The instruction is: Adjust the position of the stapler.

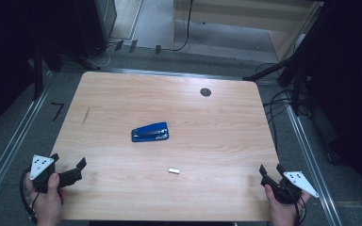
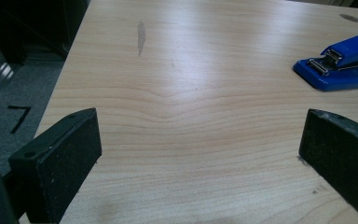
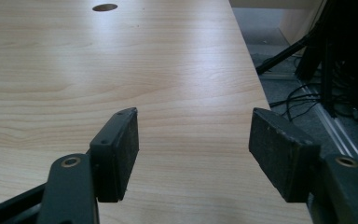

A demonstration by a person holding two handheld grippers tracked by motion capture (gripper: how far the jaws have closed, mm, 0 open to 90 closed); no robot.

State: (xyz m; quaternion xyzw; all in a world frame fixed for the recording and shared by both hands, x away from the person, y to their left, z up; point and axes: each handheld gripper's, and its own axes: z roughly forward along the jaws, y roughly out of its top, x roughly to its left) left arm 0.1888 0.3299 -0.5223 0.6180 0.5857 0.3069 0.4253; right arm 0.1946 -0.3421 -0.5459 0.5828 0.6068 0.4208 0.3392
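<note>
The left gripper (image 1: 68, 170), a black two-jaw tool with a grey three-cornered plate on top, sits at the near left corner of the light wooden surface (image 1: 122, 99), held in the person's left hand (image 1: 47, 202). Its jaws are spread wide, with nothing between them: in the left gripper view bare wood grain fills the gap from one black pad to the other, and neither pad touches any object.

The right gripper (image 1: 269, 170), of the same build, is at the near right corner, held in the right hand (image 1: 283, 209). Its jaws stand apart too, less wide than the left pair, and in the right gripper view they frame bare wood near the right edge of the surface. They pinch nothing.

The blue stapler with a silver metal mouth (image 1: 150, 132) lies flat close to the middle of the surface, well apart from both grippers. In the left gripper view it appears at the upper right, beyond the far jaw. A small pale silver block, seemingly a strip of staples (image 1: 173, 171), lies on the wood nearer the person than the stapler, apart from it and between the two grippers. A small dark round hole (image 1: 206, 92) sits near the far edge of the surface.
</note>
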